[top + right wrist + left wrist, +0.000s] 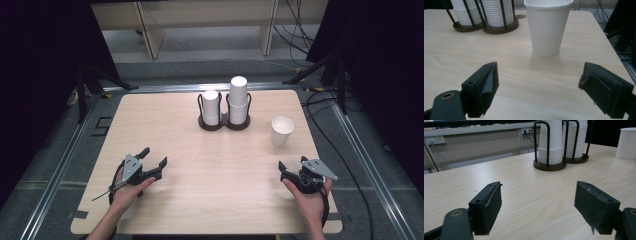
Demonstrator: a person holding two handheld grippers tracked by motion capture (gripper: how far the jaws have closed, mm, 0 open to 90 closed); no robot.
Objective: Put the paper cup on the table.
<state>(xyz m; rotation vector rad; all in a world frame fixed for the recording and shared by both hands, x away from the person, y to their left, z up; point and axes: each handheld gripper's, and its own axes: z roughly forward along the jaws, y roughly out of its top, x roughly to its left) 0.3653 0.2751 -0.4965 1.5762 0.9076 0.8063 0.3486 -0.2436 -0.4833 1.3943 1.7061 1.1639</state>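
The wooden table [210, 200] takes up the middle of the high view, its pale grain running left to right, and everything you work with rests on it. At about twelve o'clock from the table's centre stands the dark double cup holder [223, 123], its wire uprights enclosing two stacks of white cups turned upside down; the left stack [211, 107] is the shorter, the right stack [238, 98] the taller, and the two stand just beside each other on the joined round bases. At about two o'clock from centre a single paper cup [281, 131] stands upright with its mouth open, apart from the holder and near the table's right edge. Your left hand holds the left gripper [153, 161] at about eight o'clock, jaws pointing toward one o'clock; in the left gripper view its two black pads are spread with bare wood between them, and the holder [550, 165] shows beyond them at twelve o'clock. Your right hand holds the right gripper [291, 169] at about four o'clock, with the single cup at eleven o'clock from it and near. In the right gripper view its jaws are likewise spread and pinch nothing, and the cup [547, 27] stands ahead between the lines of the two pads, untouched.
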